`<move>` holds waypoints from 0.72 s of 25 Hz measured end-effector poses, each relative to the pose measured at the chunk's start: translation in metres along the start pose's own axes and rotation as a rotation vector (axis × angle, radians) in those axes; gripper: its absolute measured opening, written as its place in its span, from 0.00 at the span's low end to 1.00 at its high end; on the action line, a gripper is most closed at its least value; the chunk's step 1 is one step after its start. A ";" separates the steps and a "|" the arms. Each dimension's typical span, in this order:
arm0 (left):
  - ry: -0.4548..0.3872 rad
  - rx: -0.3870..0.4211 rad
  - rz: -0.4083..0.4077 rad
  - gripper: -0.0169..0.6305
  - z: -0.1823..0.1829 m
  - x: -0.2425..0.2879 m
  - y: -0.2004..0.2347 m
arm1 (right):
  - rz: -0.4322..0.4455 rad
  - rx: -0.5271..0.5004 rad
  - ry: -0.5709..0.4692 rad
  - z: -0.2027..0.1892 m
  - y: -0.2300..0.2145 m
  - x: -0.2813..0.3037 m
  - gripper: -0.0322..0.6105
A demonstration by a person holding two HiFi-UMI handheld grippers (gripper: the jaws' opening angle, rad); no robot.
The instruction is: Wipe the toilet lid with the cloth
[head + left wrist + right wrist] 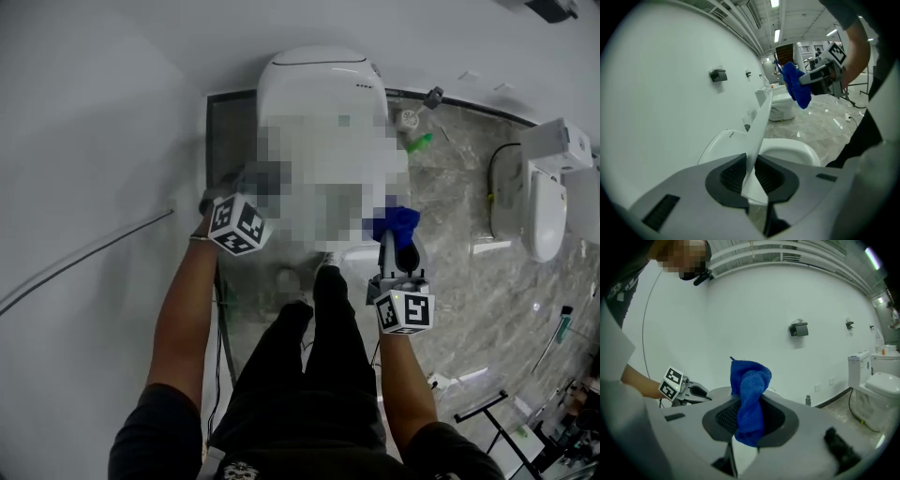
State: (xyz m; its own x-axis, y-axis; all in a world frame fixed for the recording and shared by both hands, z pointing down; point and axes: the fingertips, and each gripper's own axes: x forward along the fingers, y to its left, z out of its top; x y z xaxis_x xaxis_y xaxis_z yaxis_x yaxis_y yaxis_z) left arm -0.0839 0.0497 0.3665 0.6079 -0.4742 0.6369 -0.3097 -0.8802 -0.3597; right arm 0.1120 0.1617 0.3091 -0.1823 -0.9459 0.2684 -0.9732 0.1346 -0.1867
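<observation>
Blue cloth point(749, 394) between right tongs point(750, 417)

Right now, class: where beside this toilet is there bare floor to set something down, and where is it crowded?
Free: the marble floor between the near toilet and the second toilet. Crowded: the lower right corner around the black rack, and the spot by the green item.

Cloth point(796, 91) right of toilet lid point(758, 125)

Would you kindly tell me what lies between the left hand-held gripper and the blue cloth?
The toilet lid, whose edge the left hand-held gripper clamps, and the seat rim beside it; the left gripper view shows this.
</observation>
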 end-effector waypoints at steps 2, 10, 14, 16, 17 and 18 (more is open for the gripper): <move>0.012 0.016 -0.012 0.12 -0.010 -0.001 -0.022 | -0.016 0.013 0.007 -0.006 0.003 -0.008 0.17; 0.113 0.163 -0.036 0.17 -0.050 0.008 -0.107 | -0.022 0.035 0.070 -0.040 0.001 -0.021 0.17; 0.157 0.291 -0.008 0.19 -0.069 0.020 -0.140 | 0.022 0.015 0.114 -0.062 0.003 -0.017 0.17; 0.192 0.360 -0.005 0.19 -0.080 0.028 -0.158 | 0.039 0.029 0.134 -0.077 0.000 -0.017 0.17; 0.210 0.390 -0.008 0.19 -0.085 0.032 -0.167 | 0.046 0.034 0.145 -0.084 -0.001 -0.017 0.17; 0.228 0.421 -0.009 0.19 -0.089 0.036 -0.174 | 0.054 0.034 0.155 -0.090 -0.001 -0.017 0.17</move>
State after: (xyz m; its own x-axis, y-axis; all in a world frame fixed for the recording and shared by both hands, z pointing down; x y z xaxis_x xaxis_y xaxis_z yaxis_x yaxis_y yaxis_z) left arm -0.0736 0.1840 0.5130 0.4190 -0.5004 0.7577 0.0463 -0.8216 -0.5682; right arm 0.1036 0.2044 0.3894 -0.2566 -0.8803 0.3991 -0.9564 0.1717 -0.2361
